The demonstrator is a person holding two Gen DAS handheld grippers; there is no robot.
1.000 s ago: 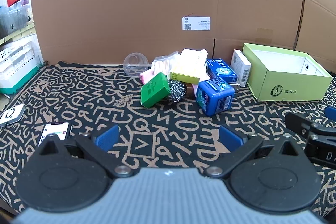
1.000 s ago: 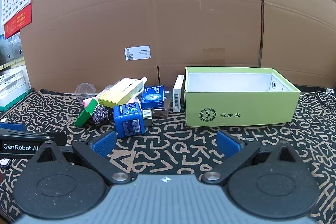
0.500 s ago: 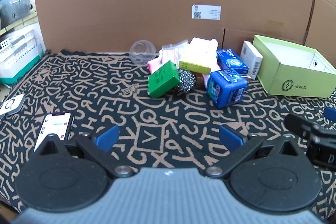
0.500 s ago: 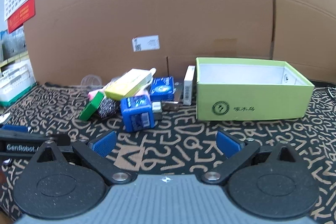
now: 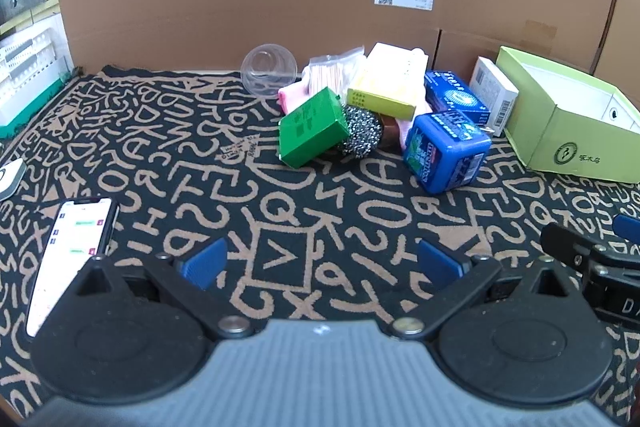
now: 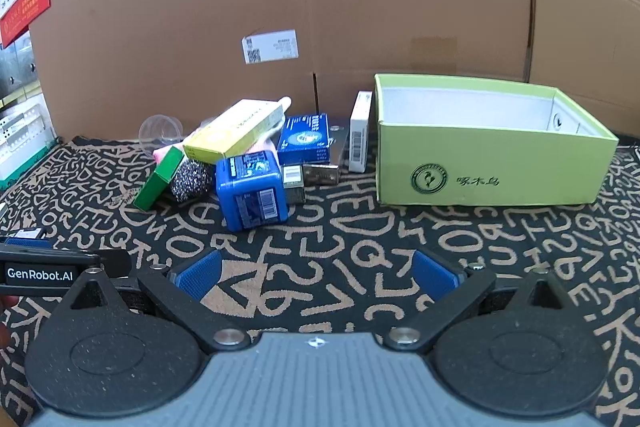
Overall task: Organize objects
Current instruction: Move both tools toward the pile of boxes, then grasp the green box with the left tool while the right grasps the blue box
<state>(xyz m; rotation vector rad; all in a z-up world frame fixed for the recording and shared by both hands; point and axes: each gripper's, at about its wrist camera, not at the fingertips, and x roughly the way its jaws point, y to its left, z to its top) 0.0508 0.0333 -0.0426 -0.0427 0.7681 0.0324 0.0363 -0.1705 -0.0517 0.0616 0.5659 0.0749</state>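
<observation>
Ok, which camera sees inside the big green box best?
The right wrist view. The green box sits right in front there, open top toward the camera, showing the white back wall and a side wall; its floor stays hidden. In the left wrist view the green box sits at the right edge, its far end cut off.

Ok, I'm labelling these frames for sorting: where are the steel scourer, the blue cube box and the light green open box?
steel scourer (image 5: 362, 137), left wrist view, middle of its wire ball.
blue cube box (image 6: 254, 189), right wrist view, its front face near the barcode.
light green open box (image 6: 480, 163), right wrist view, its front wall.
</observation>
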